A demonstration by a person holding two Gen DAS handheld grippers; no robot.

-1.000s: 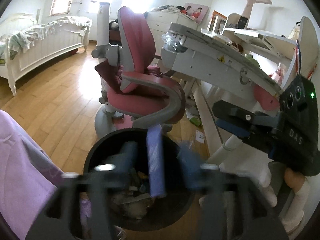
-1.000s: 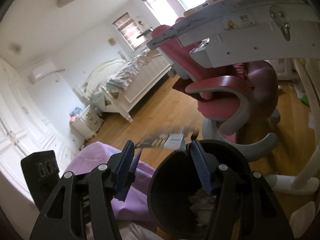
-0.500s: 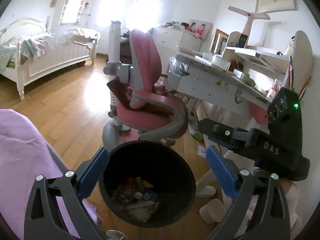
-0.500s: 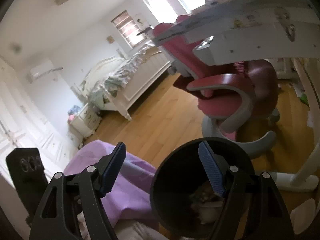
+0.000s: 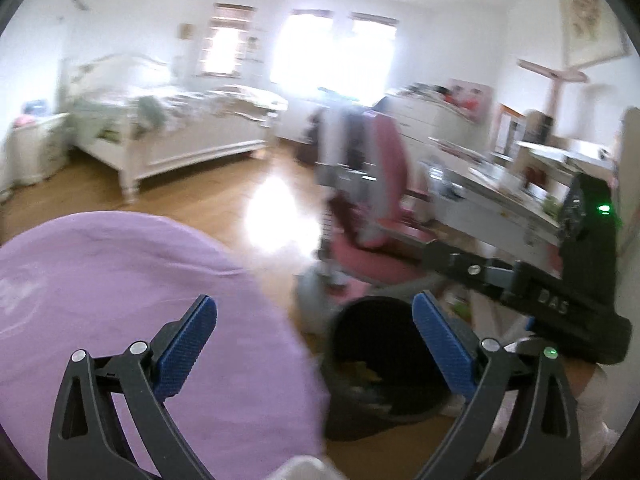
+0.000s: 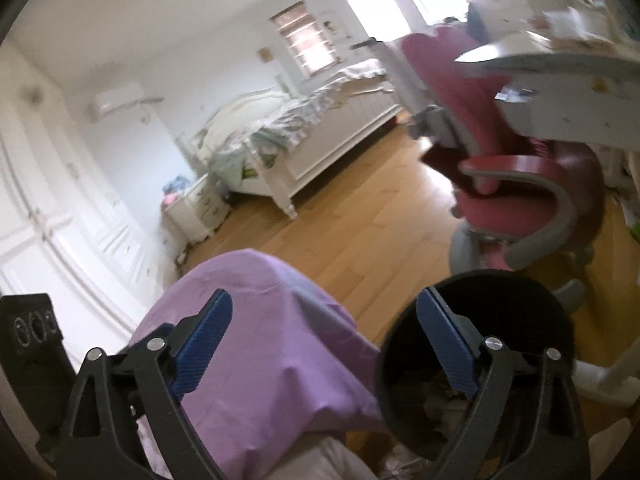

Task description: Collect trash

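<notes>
- Left wrist view, left claw [image 5: 314, 330]: blue-padded fingers spread wide, nothing between them; it hangs above the floor, the frame smeared by motion.
- Left wrist view, round black plastic trash bin [image 5: 384, 364]: stands on the honey-coloured wooden plank floor [image 5: 208, 204], under the right finger, just beside the lilac fabric-covered lap [image 5: 132, 300]. Crumpled scraps lie in its bottom, too blurred to name.
- Left wrist view, right claw's black body with a green lamp [image 5: 560, 280]: to the right of the bin and above it.
- Left wrist view, surroundings: pink-and-grey swivel desk chair [image 5: 372, 216] just behind the bin; white tilted study tabletop [image 5: 496, 200] to its right, cluttered with papers; white-framed bed [image 5: 180, 136] well apart across the room.
- Right wrist view, right claw [image 6: 322, 334]: fingers likewise splayed and bare, the right one over the bin's rim [image 6: 480, 276], the left over the lilac lap [image 6: 272, 344].
- Right wrist view, bin contents: pale crumpled litter low inside, dim.
- Right wrist view, chair [image 6: 512, 184] and tabletop edge [image 6: 560, 80]: above and behind the bin.
- Step in hand, judged: both claws free beside the bin, so this reads as the gap between a deposit and the next pickup.
- Next move, judged: find remaining litter, likely on the tabletop or on the floor beneath it, bring one splayed claw over a piece, pinch it and carry it to the bin.
</notes>
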